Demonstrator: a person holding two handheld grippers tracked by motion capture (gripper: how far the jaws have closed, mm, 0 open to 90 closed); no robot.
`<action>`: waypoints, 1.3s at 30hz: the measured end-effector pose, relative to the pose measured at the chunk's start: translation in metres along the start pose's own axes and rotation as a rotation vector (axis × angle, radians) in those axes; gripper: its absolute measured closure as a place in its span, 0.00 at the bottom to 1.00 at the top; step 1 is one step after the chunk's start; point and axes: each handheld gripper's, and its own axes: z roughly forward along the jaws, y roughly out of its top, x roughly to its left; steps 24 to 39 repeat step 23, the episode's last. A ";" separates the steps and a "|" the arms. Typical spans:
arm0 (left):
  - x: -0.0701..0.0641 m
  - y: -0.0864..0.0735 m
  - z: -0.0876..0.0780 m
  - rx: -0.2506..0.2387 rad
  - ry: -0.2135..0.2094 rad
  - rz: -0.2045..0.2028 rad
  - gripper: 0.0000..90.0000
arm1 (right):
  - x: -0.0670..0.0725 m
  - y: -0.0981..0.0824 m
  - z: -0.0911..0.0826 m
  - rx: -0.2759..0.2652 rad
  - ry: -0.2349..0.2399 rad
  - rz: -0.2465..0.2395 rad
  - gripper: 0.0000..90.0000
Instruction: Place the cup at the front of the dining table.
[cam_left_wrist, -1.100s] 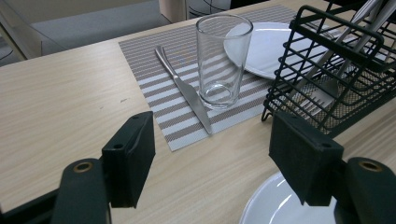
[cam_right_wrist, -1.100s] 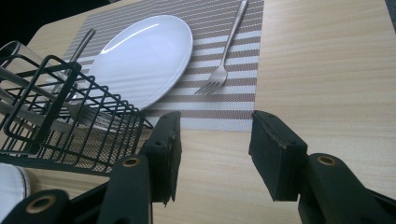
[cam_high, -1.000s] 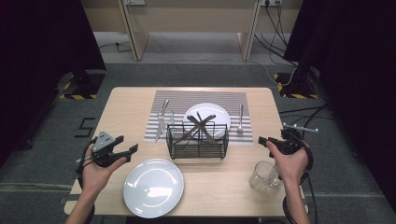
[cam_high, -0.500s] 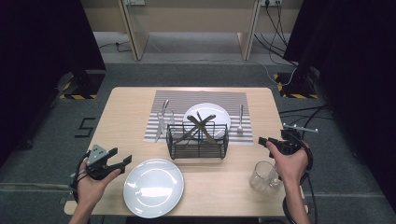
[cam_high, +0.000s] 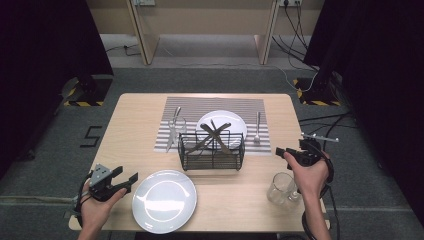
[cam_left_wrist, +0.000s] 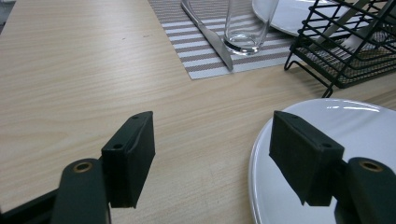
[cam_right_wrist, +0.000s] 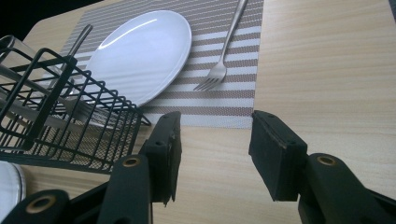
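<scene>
My left gripper (cam_high: 126, 179) (cam_left_wrist: 212, 140) hovers low over the table's front left, open, nothing between its jaws. Its right jaw overlaps the rim of the near white plate (cam_high: 164, 200) (cam_left_wrist: 327, 154). My right gripper (cam_high: 281, 152) (cam_right_wrist: 212, 126) is held at the right side, open and empty, pointing at the striped placemat (cam_high: 190, 107) (cam_right_wrist: 219, 109). On the placemat lie a second white plate (cam_high: 235, 122) (cam_right_wrist: 140, 51), a fork (cam_high: 258, 127) (cam_right_wrist: 224, 56), a knife (cam_high: 171, 131) (cam_left_wrist: 210, 39) and a glass (cam_high: 180, 127) (cam_left_wrist: 245, 25).
A black wire basket (cam_high: 212, 151) (cam_left_wrist: 345, 51) (cam_right_wrist: 56, 116) with crossed cutlery stands mid-table in front of the placemat. Another glass (cam_high: 281, 189) stands front right, beside the right hand. Bare wood (cam_left_wrist: 70, 84) stretches to the left of the placemat.
My left gripper has dropped and drawn back toward the table's front edge, ending beside the near plate's left rim. The right gripper has stayed put.
</scene>
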 end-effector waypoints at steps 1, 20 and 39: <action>0.000 -0.001 0.000 -0.003 0.003 -0.006 0.34 | -0.001 0.000 0.000 -0.001 -0.001 -0.005 0.59; 0.002 -0.010 -0.003 -0.047 0.015 -0.016 0.34 | 0.001 -0.001 -0.002 -0.004 0.008 -0.009 0.59; 0.003 -0.010 -0.003 -0.052 0.018 -0.018 0.33 | 0.001 -0.001 -0.002 -0.005 0.004 -0.008 0.59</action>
